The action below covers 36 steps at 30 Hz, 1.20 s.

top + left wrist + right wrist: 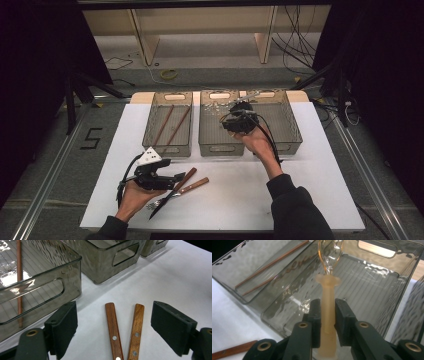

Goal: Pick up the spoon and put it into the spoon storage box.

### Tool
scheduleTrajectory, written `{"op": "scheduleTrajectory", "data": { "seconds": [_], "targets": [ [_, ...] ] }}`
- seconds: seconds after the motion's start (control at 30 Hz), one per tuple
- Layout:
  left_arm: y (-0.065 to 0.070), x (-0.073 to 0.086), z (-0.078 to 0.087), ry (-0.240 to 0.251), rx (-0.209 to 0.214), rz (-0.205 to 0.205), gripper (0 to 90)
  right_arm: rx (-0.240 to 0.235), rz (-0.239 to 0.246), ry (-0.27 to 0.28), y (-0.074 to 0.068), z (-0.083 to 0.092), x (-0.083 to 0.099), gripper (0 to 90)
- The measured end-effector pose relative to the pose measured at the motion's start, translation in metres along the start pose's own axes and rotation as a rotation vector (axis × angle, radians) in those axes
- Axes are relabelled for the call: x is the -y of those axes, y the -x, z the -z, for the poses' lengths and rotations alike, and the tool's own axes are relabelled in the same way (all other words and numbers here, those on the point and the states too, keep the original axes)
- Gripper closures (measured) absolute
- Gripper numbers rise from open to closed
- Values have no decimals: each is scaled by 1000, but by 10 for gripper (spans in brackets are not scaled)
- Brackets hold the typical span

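Note:
My right gripper [243, 107] [327, 312] is shut on the pale plastic handle of a utensil [327, 290] with a clear looped head. It holds the utensil [252, 95] above the middle smoked-plastic tray [220, 149] [372, 285]. My left gripper [176, 178] [113, 315] stands open low over the table at the front left. Between its jaws lie the wooden handles of a knife [175, 192] [113, 327] and a fork [192, 186] [136, 327], untouched by the pads.
Three trays stand in a row at the back of the white table [310, 190]. The left tray [167, 150] [62, 267] holds two brown chopsticks [170, 125] [272, 263]. The right tray [292, 142] sits beside my right hand.

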<state>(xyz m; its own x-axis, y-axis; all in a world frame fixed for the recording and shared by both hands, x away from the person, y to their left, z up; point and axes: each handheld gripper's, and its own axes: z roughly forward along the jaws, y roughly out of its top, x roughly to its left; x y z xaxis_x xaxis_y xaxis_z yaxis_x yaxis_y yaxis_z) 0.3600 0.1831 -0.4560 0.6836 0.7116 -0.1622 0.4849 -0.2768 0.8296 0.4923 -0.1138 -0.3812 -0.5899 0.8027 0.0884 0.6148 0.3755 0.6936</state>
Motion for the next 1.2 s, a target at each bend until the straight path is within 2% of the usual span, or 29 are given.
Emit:
{"op": "scheduleTrajectory", "data": {
  "seconds": [0.63,1.2],
  "targets": [
    [0,0,-1,-5,5,1,207,28,-26,-16,6,-19,-11,768],
    [0,0,-2,-14,7,-1,207,25,-47,-51,3,-36,-8,765]
  ]
}}
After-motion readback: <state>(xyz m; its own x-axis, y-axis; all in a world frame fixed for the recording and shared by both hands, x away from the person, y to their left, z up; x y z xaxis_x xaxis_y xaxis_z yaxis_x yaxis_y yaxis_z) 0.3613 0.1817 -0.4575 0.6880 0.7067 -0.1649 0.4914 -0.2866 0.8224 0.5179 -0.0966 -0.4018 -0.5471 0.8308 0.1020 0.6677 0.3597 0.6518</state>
